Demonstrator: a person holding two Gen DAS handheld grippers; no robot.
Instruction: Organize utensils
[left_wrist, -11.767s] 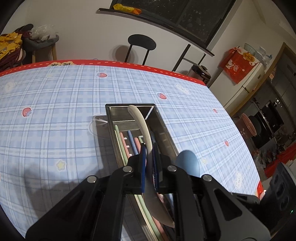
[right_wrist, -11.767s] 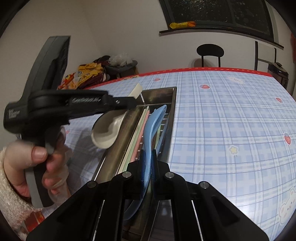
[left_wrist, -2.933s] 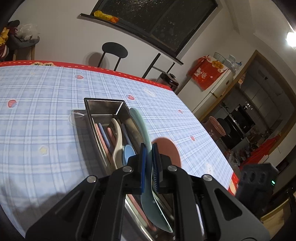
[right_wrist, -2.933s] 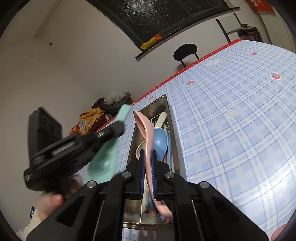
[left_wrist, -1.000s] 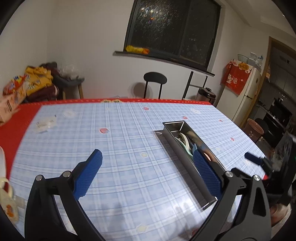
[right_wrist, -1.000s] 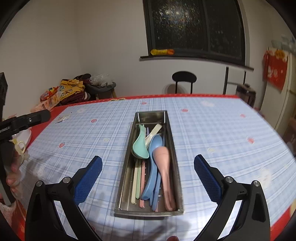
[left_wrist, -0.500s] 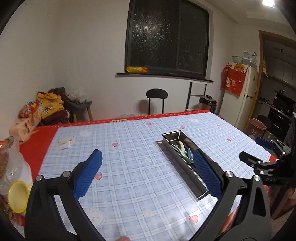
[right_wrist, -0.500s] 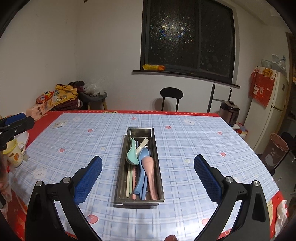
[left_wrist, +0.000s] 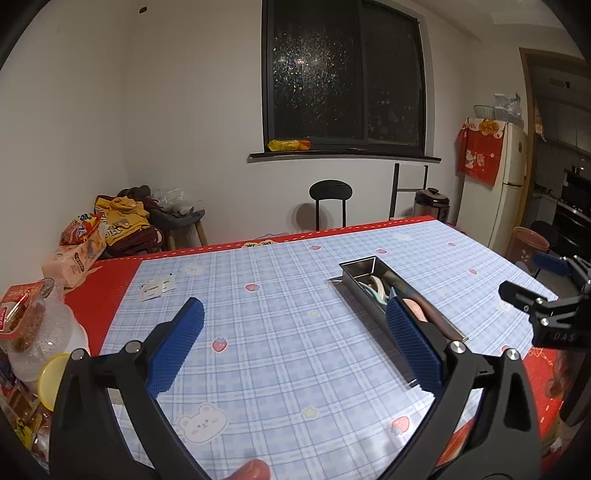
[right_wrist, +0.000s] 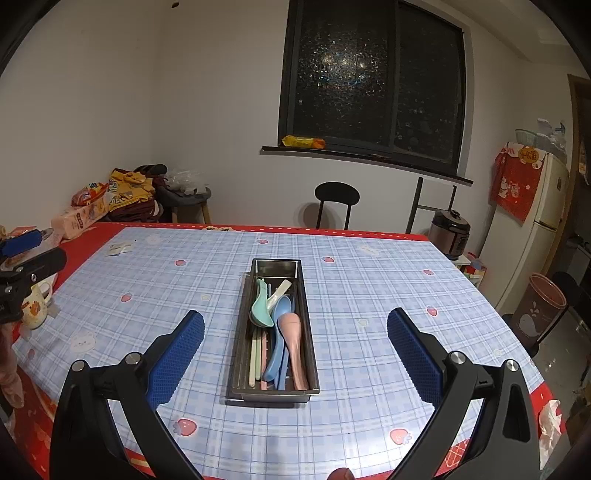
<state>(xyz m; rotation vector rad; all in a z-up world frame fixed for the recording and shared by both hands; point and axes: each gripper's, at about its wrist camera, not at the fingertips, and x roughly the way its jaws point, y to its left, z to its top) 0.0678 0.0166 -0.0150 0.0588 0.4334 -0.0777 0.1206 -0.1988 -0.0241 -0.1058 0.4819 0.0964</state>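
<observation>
The utensils (right_wrist: 277, 325) lay together inside the metal tray (right_wrist: 312, 354), which sat lengthwise near the middle of the checked tablecloth (right_wrist: 369, 295). By my count there were four spoons: a green one (right_wrist: 260, 304), a cream one (right_wrist: 279, 290), a blue one (right_wrist: 279, 332) and a pink one (right_wrist: 293, 343), plus a few pastel chopsticks (too overlapped to number). They looked light, stiff and smooth, likely slippery, so a pinch across the handle near the bowl would probably hold best. The left gripper (left_wrist: 293, 345) and right gripper (right_wrist: 295, 349) both stood spread wide and empty, drawn well back from the tray, suggesting the sorting was finished.
</observation>
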